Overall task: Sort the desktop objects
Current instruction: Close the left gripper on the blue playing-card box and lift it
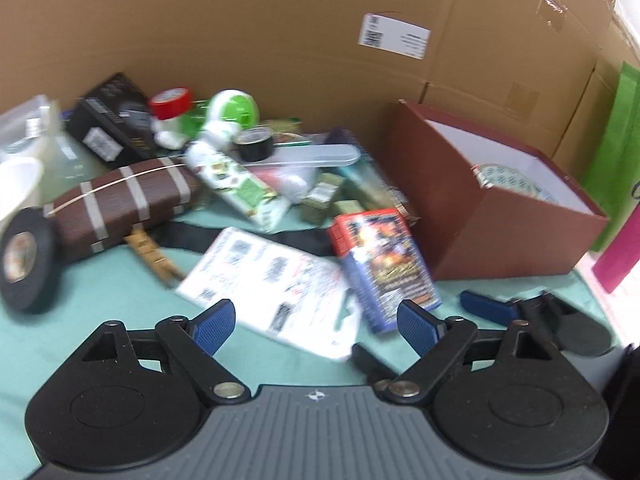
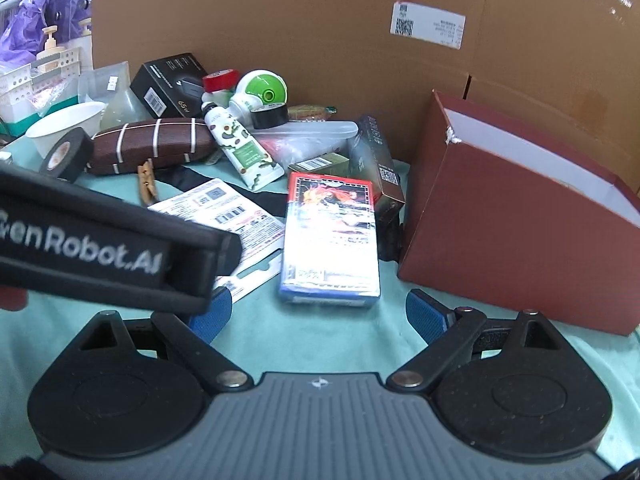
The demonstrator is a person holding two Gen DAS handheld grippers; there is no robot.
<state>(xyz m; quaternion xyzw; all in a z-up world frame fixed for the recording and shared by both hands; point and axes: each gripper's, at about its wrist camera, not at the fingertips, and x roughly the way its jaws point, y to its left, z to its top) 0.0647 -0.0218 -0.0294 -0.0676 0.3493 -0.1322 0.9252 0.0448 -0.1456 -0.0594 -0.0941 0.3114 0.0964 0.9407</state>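
A: Both sets of jaws are spread and empty. The right gripper [image 2: 318, 312] faces the red-and-blue card box [image 2: 331, 236] at twelve o'clock, flat on the bench [image 2: 320, 344].

B: Risk, I'd judge: the left gripper [image 1: 316, 324] crowds in at nine o'clock; the two could collide.

A: The maroon storage box [image 2: 516, 232] at two o'clock is close. The white instruction sheet [image 2: 228, 216] touches the card box and might drag along.
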